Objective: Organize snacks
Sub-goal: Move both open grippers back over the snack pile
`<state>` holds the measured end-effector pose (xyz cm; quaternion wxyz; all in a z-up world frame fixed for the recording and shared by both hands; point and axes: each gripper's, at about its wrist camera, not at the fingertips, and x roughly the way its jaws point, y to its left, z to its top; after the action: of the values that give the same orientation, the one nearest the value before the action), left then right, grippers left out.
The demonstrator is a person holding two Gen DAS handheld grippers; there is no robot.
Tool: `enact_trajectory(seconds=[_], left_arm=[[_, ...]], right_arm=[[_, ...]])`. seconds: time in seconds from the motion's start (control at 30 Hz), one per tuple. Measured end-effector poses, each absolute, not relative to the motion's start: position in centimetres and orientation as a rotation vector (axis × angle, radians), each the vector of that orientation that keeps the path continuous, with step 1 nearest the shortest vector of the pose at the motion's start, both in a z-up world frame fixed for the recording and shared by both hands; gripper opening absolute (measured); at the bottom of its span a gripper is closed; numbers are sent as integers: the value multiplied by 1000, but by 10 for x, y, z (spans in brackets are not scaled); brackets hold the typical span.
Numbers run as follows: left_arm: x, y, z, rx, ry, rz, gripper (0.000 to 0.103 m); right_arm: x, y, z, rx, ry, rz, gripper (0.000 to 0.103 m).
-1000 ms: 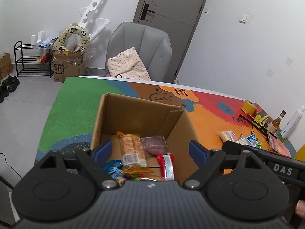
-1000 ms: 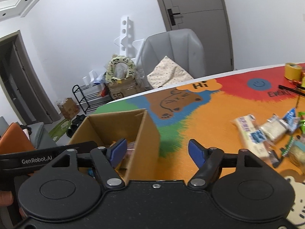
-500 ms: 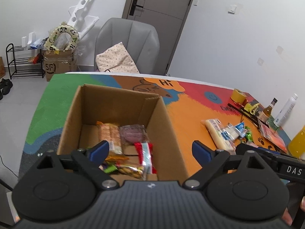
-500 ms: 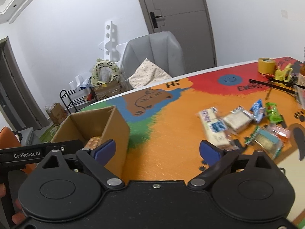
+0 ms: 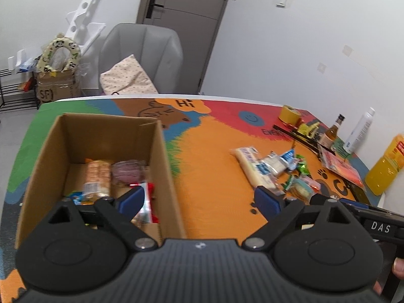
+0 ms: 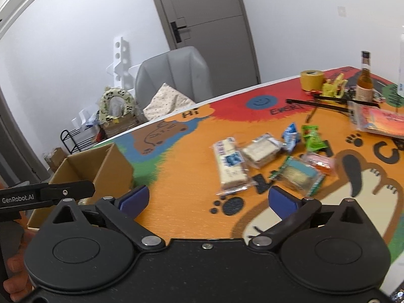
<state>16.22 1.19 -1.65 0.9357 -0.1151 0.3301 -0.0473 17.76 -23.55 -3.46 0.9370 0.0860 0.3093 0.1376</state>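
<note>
Hovering above the colourful surface (image 5: 214, 176), the left gripper (image 5: 199, 200) has its blue fingers (image 5: 132, 199) spread wide and holds nothing; its left finger is over the open cardboard box (image 5: 161, 156), its right finger over the orange part of the mat. Inside the box lie several snacks: a long biscuit pack (image 5: 98, 176), a purple-brown pack (image 5: 127, 171) just beside it, and a red and white packet (image 5: 146, 202) nearer to the camera, partly hidden by the finger. The right gripper (image 6: 208, 199) is also wide open and empty, above the orange area, with the box (image 6: 111, 166) to its left. The other snacks are in a loose pile (image 6: 272, 161) on the surface, well apart from the box: a long white pack (image 6: 228, 166), a pale square pack (image 6: 261, 150) touching it, a small blue packet (image 6: 291, 136), a green packet (image 6: 311, 137), a pink-orange one (image 6: 319, 162) and a teal-edged pack (image 6: 300, 175). Farther back stand a roll of yellow tape (image 6: 311, 80) and a brown bottle (image 6: 364, 80). At the right edge of the left view there is a bottle of orange juice (image 5: 385, 166).
</note>
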Motion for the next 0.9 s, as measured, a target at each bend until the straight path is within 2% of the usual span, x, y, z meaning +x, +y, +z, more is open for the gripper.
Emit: enact_trajectory(seconds=[0.5, 0.63, 0.8, 0.9], left_arm=[[178, -42, -22, -216, 688, -165, 93], [185, -55, -26, -199, 688, -170, 93], [196, -69, -32, -189, 692, -181, 93], [204, -76, -36, -190, 692, -185, 93]], right_arm=[[176, -290, -45, 197, 608, 188, 102], [179, -303, -52, 215, 618, 168, 96], [184, -316, -62, 236, 619, 160, 93], [191, -322, -67, 252, 623, 162, 87]])
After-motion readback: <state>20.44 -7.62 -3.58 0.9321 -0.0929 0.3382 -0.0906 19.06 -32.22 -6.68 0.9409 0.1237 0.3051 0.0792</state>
